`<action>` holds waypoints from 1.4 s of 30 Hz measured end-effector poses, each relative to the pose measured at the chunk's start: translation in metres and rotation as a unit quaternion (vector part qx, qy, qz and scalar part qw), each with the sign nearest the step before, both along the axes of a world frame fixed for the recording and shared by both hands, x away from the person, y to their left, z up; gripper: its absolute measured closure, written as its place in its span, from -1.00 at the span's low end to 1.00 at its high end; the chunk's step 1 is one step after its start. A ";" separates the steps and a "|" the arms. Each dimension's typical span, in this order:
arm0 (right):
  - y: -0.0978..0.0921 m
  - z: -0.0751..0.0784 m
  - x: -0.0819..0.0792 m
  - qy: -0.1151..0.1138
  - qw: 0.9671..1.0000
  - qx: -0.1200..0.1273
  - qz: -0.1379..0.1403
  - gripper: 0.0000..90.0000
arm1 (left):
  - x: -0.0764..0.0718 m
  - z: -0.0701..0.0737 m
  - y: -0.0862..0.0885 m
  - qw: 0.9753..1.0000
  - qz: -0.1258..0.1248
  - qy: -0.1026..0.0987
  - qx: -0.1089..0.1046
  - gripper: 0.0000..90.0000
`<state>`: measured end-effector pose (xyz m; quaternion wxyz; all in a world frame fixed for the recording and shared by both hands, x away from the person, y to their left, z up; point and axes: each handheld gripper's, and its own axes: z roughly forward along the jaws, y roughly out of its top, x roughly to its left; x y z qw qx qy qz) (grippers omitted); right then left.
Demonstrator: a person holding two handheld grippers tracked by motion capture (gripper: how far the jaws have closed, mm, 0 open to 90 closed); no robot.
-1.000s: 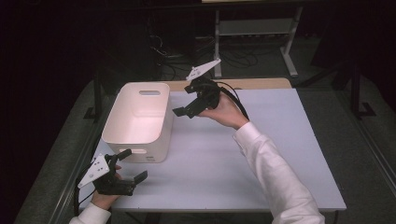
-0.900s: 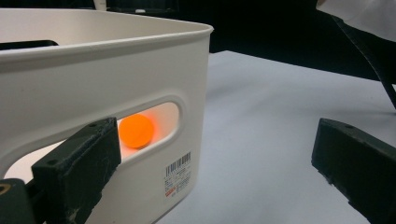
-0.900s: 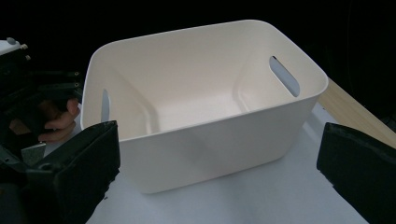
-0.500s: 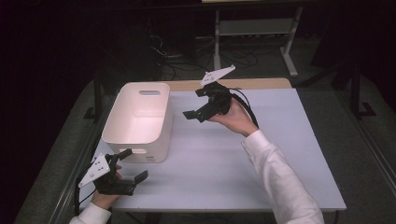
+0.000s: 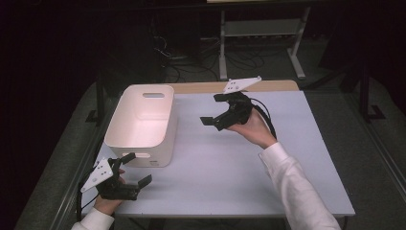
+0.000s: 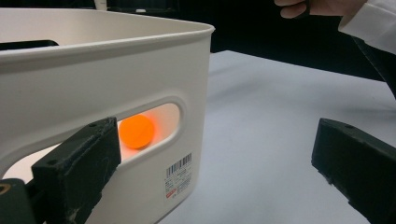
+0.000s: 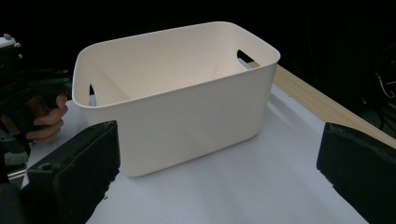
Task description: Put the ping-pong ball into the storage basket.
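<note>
A white plastic bin with handle slots (image 5: 141, 125) stands on the left half of the pale grey table (image 5: 230, 182); the right half lies bare. An orange ball (image 6: 136, 131) glows through the bin's near slot. The left gripper (image 5: 129, 170), jaws spread and empty, rests at the table's near-left corner beside the bin. The right gripper (image 5: 218, 108), jaws wide apart and empty, hangs over mid-table, facing the bin.

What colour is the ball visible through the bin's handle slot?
Orange. The small round ball inside the white plastic bin shows best in the left gripper view.
</note>
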<state>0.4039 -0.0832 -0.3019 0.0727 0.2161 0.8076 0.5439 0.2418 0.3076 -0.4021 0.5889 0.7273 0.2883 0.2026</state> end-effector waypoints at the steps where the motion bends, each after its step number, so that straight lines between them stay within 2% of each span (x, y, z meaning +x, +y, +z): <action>1: -0.003 -0.001 -0.001 -0.003 1.000 0.001 -0.002 -1.00 | 0.000 0.000 0.000 1.000 0.000 0.000 0.000 -0.98; 3: -0.008 -0.003 -0.003 -0.002 1.000 0.008 -0.004 -1.00 | 0.000 0.000 0.000 1.000 0.001 0.000 0.000 -0.98; 14: -0.022 -0.009 -0.009 0.005 1.000 0.011 -0.020 -1.00 | 0.000 0.000 0.000 1.000 0.003 0.002 0.001 -0.98; 19: -0.031 -0.010 -0.015 -0.005 0.999 0.021 -0.024 -1.00 | -0.001 0.000 0.000 1.000 0.002 0.001 0.001 -0.98; 22: -0.035 -0.011 -0.017 -0.004 0.999 0.029 -0.027 -1.00 | 0.000 0.000 0.000 1.000 0.002 -0.001 0.004 -0.98; 32: -0.055 -0.020 -0.027 -0.015 0.997 0.050 -0.049 -1.00 | -0.001 0.000 0.000 1.000 0.003 -0.001 0.002 -0.98; 38: -0.063 -0.025 -0.033 -0.022 0.997 0.053 -0.060 -1.00 | -0.001 0.000 0.000 1.000 0.001 -0.001 0.003 -0.98; 42: -0.066 -0.027 -0.035 -0.021 0.996 0.057 -0.066 -1.00 | -0.002 0.000 0.000 1.000 0.002 0.000 -0.004 -0.98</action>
